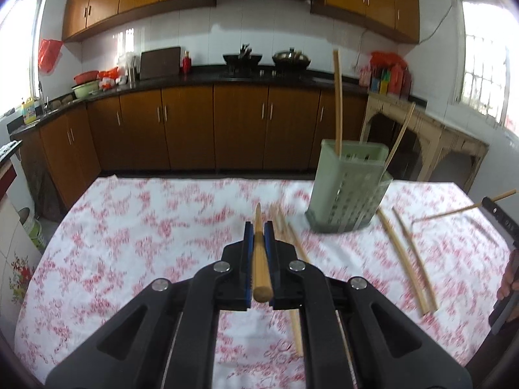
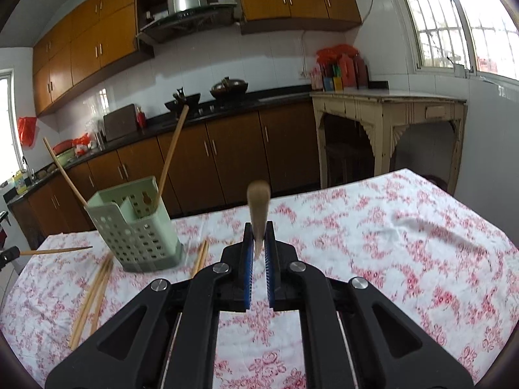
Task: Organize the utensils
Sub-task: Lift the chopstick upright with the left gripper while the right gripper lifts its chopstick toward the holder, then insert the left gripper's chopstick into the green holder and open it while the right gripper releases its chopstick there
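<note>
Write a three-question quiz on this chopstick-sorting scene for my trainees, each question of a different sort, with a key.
1. True or false: the left tongs are shut on a round wooden chopstick.
2. How many chopsticks stand in the pale green perforated plastic holder?
3. The right tongs grip their tan wooden chopstick pointing: A) along the tongs B) up towards the camera.

Key:
1. True.
2. Two.
3. B.

floral tablecloth (image 1: pixel 136 243), cream side table (image 2: pixel 389 103)
</note>
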Motion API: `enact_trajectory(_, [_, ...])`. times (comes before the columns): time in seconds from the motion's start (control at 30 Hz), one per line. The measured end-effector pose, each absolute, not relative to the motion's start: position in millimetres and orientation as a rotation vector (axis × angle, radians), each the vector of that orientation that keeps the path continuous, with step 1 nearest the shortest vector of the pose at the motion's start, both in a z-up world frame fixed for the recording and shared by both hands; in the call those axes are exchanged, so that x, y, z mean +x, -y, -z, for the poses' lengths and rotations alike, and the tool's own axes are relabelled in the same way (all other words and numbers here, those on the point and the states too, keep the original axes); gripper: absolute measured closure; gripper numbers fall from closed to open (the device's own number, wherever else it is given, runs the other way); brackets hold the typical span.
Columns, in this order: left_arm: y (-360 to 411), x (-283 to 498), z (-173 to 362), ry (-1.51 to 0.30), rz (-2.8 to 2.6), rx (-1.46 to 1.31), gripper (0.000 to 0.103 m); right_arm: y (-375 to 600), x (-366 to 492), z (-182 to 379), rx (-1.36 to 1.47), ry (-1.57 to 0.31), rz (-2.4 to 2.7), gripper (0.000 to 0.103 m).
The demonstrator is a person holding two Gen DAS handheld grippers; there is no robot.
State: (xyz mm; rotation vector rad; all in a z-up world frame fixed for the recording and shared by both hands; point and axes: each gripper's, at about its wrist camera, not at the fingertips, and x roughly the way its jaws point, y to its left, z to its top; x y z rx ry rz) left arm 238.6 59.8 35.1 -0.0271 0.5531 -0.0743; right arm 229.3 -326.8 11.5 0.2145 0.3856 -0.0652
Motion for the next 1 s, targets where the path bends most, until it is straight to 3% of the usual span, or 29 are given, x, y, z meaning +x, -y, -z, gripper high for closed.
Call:
enact_trajectory(0.73, [-57,237,-75,-0.445,0.078,-0.04,0.096,316,232,-33,0.212,-0.345,0.03,0.096])
enact_trajectory(1.0, [-38,230,-122,-0.337,0.148,-0.069,0.096,312,238,-95,0.266,-0.276,-0.046,0.096])
